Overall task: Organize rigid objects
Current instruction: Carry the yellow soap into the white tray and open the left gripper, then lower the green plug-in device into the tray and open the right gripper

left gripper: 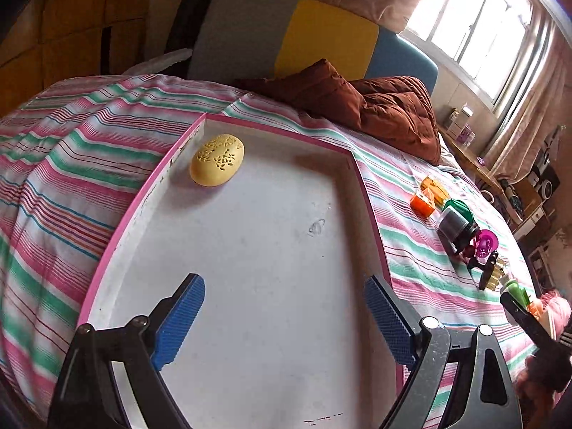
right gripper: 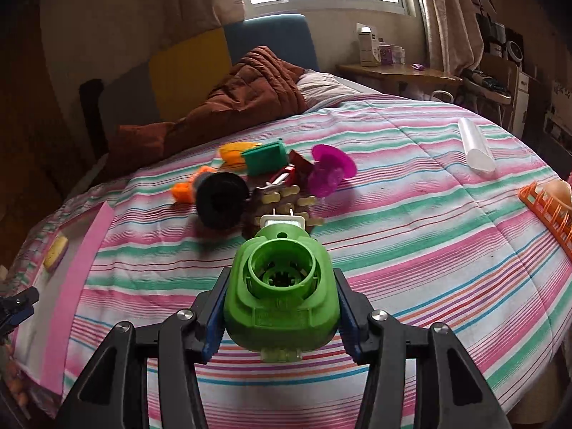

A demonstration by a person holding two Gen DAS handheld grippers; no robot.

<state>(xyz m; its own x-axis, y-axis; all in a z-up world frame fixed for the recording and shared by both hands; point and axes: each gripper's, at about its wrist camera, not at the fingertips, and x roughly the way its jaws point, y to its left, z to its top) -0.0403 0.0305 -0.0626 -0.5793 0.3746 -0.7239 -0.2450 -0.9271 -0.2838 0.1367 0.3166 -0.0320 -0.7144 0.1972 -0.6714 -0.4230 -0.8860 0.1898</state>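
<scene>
My left gripper [left gripper: 284, 307] is open and empty, hovering over the near part of a white tray with a pink rim [left gripper: 150, 186]. A yellow oval perforated case [left gripper: 217, 159] lies in the tray's far left corner. My right gripper [right gripper: 280, 307] is shut on a green plastic device with a round socket and a white plug end [right gripper: 280, 286], held above the striped bedspread. Beyond it lies a pile of small objects: a black cylinder [right gripper: 221, 200], a magenta funnel-shaped piece [right gripper: 330, 169], a green box [right gripper: 266, 159], orange pieces [right gripper: 182, 189]. The pile also shows in the left wrist view [left gripper: 457, 225].
A brown quilt [left gripper: 375, 107] lies bunched at the head of the bed. A white translucent cylinder [right gripper: 477, 148] lies at the far right of the bed. An orange rack [right gripper: 548, 207] sits at the right edge. The tray's pink rim [right gripper: 82, 271] shows at left.
</scene>
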